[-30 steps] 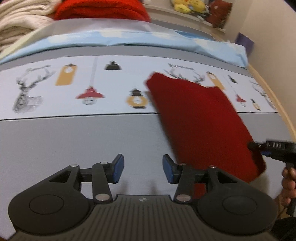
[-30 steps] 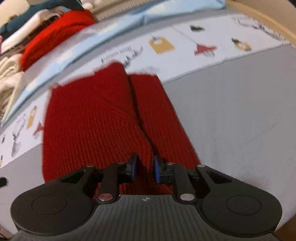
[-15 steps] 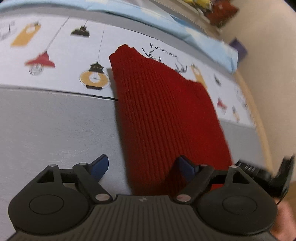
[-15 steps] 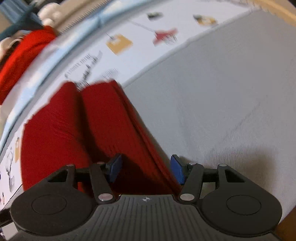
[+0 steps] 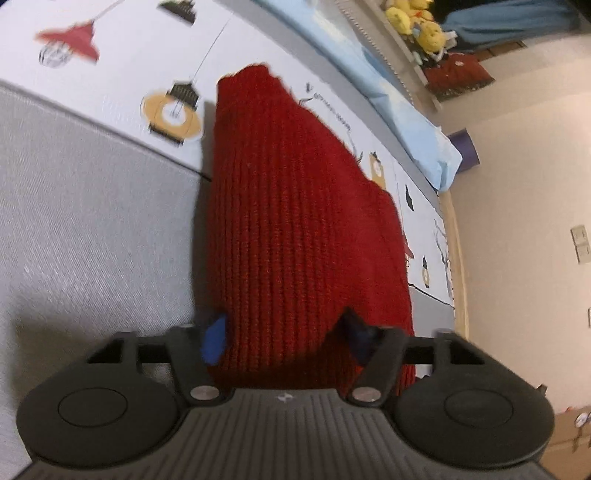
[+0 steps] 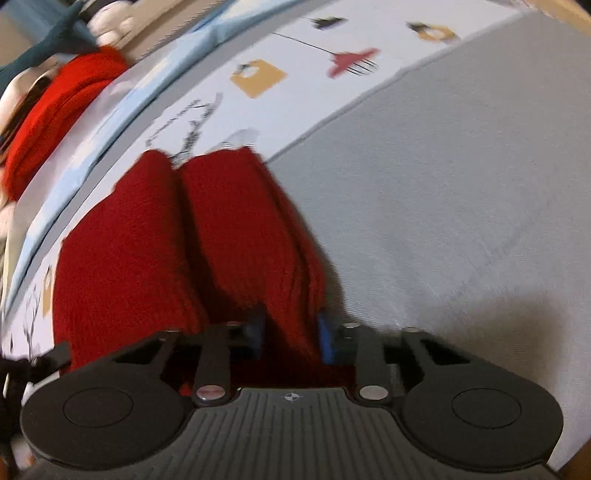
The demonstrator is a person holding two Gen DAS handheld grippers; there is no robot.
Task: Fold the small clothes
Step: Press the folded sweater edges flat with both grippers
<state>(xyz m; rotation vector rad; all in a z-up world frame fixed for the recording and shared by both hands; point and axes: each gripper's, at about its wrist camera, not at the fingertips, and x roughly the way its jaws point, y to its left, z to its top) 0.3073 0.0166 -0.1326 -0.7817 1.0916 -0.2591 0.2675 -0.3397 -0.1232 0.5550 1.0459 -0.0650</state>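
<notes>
A dark red knitted garment (image 5: 295,221) lies folded on the bed. In the left wrist view my left gripper (image 5: 286,338) is open, its blue-padded fingers straddling the garment's near left edge. In the right wrist view the garment (image 6: 155,251) shows two folded lengths side by side. My right gripper (image 6: 290,338) is open, its jaws on either side of the near end of the right-hand length, pads close to the knit.
The bed has a grey cover (image 6: 461,166) and a white printed band with lamps and deer (image 5: 110,74). A light blue pillow (image 5: 413,122) lies behind. A red knit pile (image 6: 55,110) sits far left. Plush toys (image 5: 421,22) sit on a shelf.
Both grippers moved in low onto the garment's near edge. The right gripper opened from nearly shut and now straddles the right fold. The left jaws now straddle the left edge.
</notes>
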